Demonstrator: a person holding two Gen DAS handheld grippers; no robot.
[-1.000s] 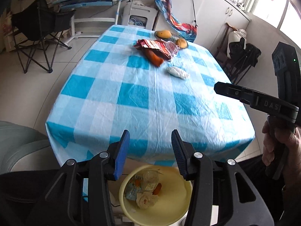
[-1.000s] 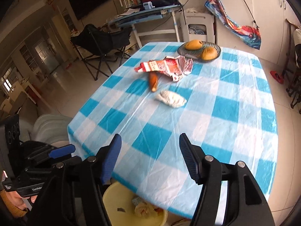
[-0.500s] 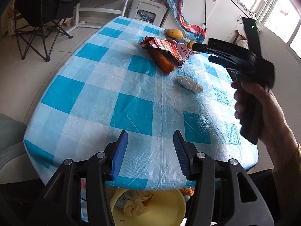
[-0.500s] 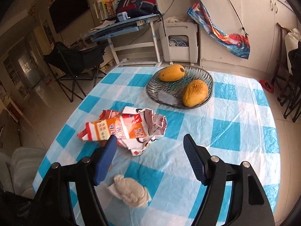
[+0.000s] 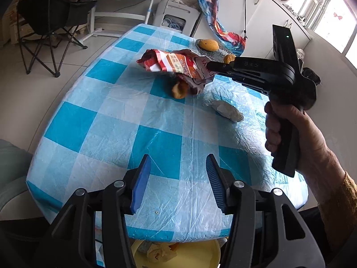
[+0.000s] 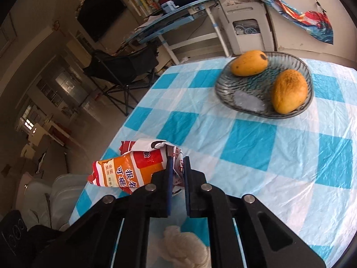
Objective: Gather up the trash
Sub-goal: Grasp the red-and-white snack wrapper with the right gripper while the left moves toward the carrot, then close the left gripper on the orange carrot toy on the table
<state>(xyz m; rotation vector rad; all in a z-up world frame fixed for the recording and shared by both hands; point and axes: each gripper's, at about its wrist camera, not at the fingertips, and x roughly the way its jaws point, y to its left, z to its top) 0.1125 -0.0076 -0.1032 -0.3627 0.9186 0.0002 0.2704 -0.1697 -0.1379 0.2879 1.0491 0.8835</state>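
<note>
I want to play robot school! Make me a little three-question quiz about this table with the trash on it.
1. True or false: the right claw is shut on the crumpled snack wrapper.
2. How many mangoes lie in the glass dish? A) one B) two C) three
3. Fill in: the left claw is open and holds ____.

Key
1. True. Its pads pinch the wrapper's edge.
2. B. One mango sits at the back, the other mango at the right.
3. Nothing. It hangs over the checked tablecloth, with the yellow bin below the table edge and a white wad on the cloth.
</note>
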